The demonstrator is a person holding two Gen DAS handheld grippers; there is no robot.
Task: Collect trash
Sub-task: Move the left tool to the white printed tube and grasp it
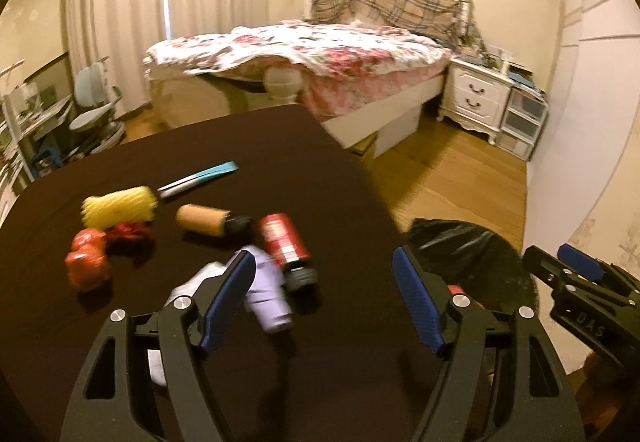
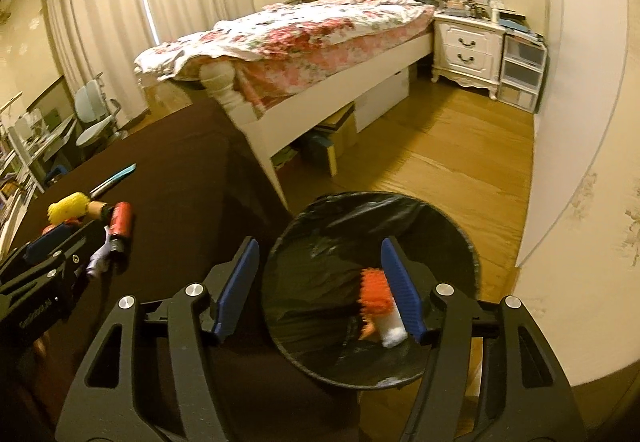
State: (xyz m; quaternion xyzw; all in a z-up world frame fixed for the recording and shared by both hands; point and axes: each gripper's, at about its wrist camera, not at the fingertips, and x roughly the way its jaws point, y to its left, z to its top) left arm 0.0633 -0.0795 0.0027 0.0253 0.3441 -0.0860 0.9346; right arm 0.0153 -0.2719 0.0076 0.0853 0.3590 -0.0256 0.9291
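Trash lies on a dark brown table (image 1: 280, 145): a yellow brush head (image 1: 118, 206), a red crumpled wrapper (image 1: 86, 262), a cork-coloured roller (image 1: 206, 222), a red can (image 1: 285, 244), a pale lilac bottle (image 1: 266, 292) and a blue-tipped strip (image 1: 200, 177). My left gripper (image 1: 324, 286) is open and empty above the table, just right of the lilac bottle. My right gripper (image 2: 318, 284) is open above a black-lined trash bin (image 2: 452, 226). An orange and white brush (image 2: 380, 306), blurred, is inside the bin beside my right finger.
The bin stands on the wooden floor (image 2: 460, 145) to the right of the table. A bed (image 2: 304, 37) with a floral cover is behind the table. A white nightstand (image 2: 466, 45) and plastic drawers (image 2: 520, 73) stand against the far wall. A chair (image 1: 94, 109) is at the left.
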